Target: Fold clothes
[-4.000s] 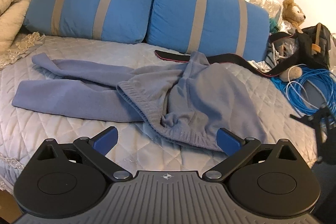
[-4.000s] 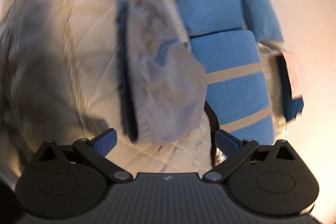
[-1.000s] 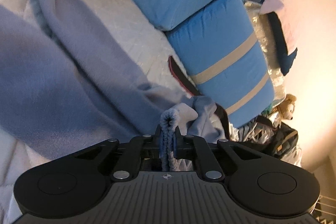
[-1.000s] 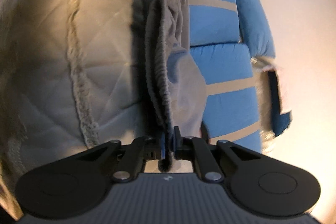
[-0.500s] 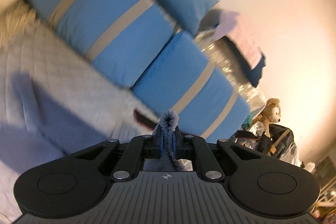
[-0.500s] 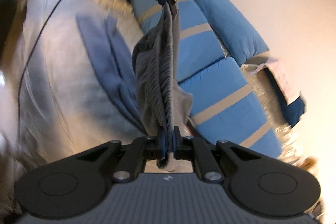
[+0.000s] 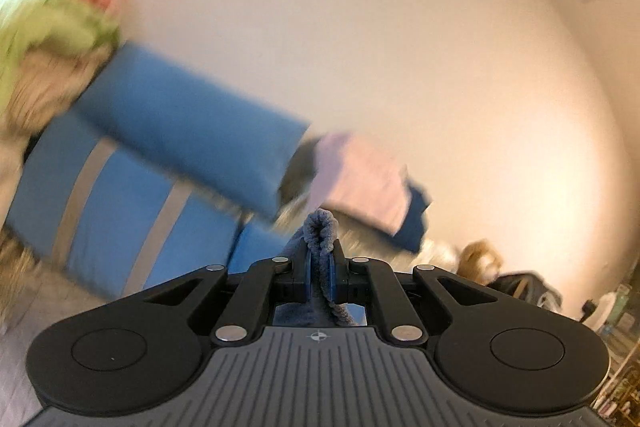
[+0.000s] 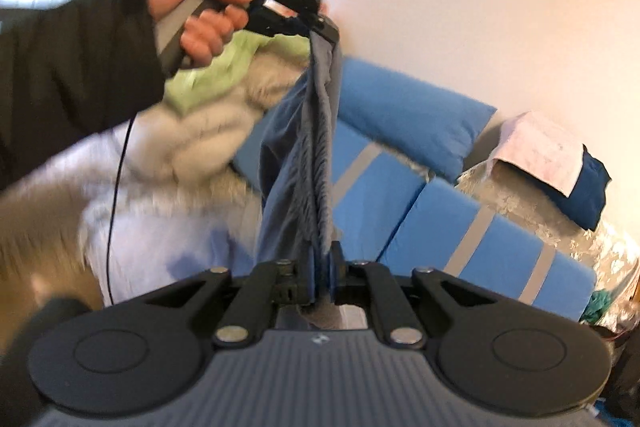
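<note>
The grey-blue fleece trousers hang in the air, stretched by the ribbed waistband between both grippers. My right gripper is shut on one end of the waistband. My left gripper is shut on the other end, a bunched loop of the trousers sticking out past the pads. In the right wrist view the left gripper is raised high at the upper middle, held by a hand. The trouser legs drop below, mostly hidden.
Blue pillows with grey stripes lean against the wall behind the quilted white bed. A pile of beige and green blankets lies at the left. Folded pink and navy cloth sits at the right. A teddy bear is low right.
Both grippers have lifted the trousers higher off the bed. The left gripper has tilted up, so its view now shows mostly wall and the pillow tops.
</note>
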A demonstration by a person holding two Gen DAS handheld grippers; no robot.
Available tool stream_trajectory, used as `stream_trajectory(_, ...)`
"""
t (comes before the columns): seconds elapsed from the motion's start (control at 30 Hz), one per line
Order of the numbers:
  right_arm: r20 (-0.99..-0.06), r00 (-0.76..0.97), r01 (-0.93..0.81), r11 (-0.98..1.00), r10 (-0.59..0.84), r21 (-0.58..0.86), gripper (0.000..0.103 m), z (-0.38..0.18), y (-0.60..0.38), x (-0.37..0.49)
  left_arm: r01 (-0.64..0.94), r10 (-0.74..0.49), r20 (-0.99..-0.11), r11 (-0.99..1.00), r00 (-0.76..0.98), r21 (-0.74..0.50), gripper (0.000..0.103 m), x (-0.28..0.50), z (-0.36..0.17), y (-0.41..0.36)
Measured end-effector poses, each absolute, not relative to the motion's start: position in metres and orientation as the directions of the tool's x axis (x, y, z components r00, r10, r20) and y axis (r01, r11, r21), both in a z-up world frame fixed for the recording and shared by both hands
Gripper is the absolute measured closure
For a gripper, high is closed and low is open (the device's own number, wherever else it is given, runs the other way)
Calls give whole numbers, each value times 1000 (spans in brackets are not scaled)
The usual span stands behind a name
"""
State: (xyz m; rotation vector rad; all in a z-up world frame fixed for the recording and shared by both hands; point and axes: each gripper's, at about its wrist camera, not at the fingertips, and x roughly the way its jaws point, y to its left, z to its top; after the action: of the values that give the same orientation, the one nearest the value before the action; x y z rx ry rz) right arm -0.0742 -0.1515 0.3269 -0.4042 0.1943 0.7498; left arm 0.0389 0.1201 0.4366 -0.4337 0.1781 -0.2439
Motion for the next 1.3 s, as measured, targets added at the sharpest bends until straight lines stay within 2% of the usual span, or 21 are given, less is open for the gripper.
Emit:
stream_trajectory(0.07,-295,723,-689,688,625,-229,96,349,-167,-69,234,-288,-71,878,955,-418,96,34,455,102)
stream_trajectory(0.13,-286,732,-675,717,619,-176,96,364,-184,-62,257,-308,-65,877,949,-406,96,38,462,82)
stream_trajectory(0.3,-317,782,-590,802,537,-97,96,360,-227,-39,302,-393,-143,852,908,-428,96,84,429,31)
stream_trajectory(0.6,-482,814,-401,914,323,-65,96,270,-301,10,357,-522,-311,815,794,-457,96,181,314,-99)
stream_trajectory(0.83,-572,795,-249,969,204,-1,96,211,-379,41,418,-587,-382,794,714,-440,96,233,263,-212)
stream_trajectory(1.1,-658,741,-119,991,132,65,96,142,-450,59,465,-584,-463,812,667,-354,96,258,209,-318)
stream_trajectory(1.3,-709,696,-62,993,116,101,96,103,-473,76,459,-566,-526,824,635,-332,96,283,157,-360)
